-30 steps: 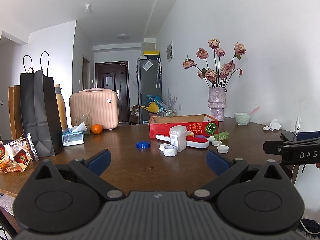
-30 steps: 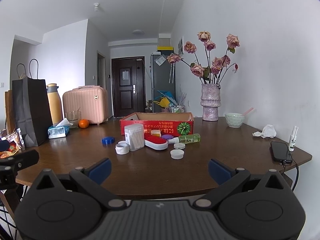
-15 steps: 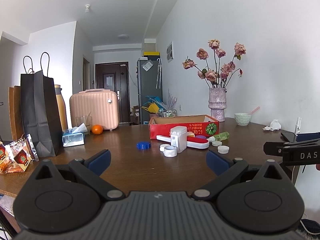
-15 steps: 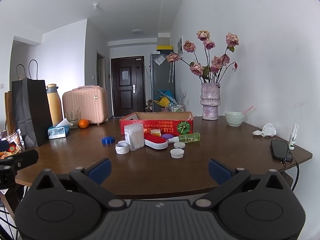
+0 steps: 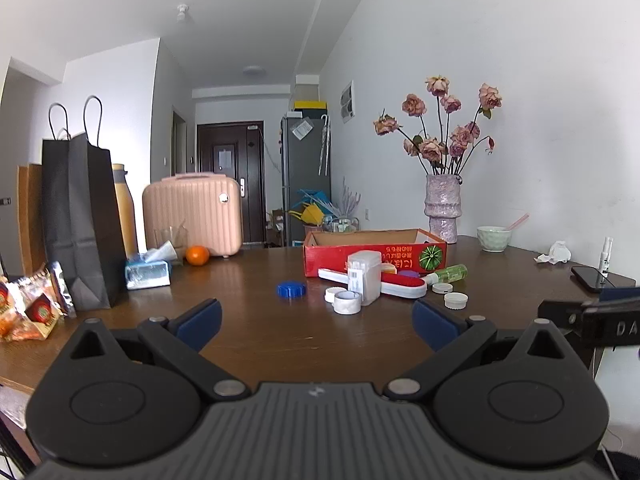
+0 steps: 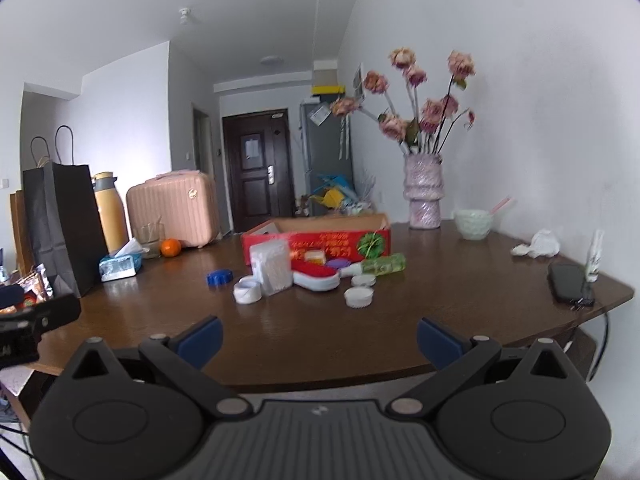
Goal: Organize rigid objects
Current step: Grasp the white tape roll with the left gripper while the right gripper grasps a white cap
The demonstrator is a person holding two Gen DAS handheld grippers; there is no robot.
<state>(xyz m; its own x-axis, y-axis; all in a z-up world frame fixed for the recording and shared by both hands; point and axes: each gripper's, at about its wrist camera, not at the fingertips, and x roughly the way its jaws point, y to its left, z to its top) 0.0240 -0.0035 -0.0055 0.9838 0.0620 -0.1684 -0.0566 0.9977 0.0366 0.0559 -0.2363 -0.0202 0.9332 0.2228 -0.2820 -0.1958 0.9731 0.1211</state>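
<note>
Both grippers, left gripper (image 5: 316,318) and right gripper (image 6: 320,338), held wide, empty, at near table edge. Small rigid items clustered mid-table before red box (image 5: 374,254). Clear swab box (image 5: 364,278) judged light, stiff, slippery; flat sides best gripped.

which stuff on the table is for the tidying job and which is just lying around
Job: red box, blue cap, swab box, white caps, green bottle.
Lying about: vase, bowl, phone, orange, black bag.
</note>
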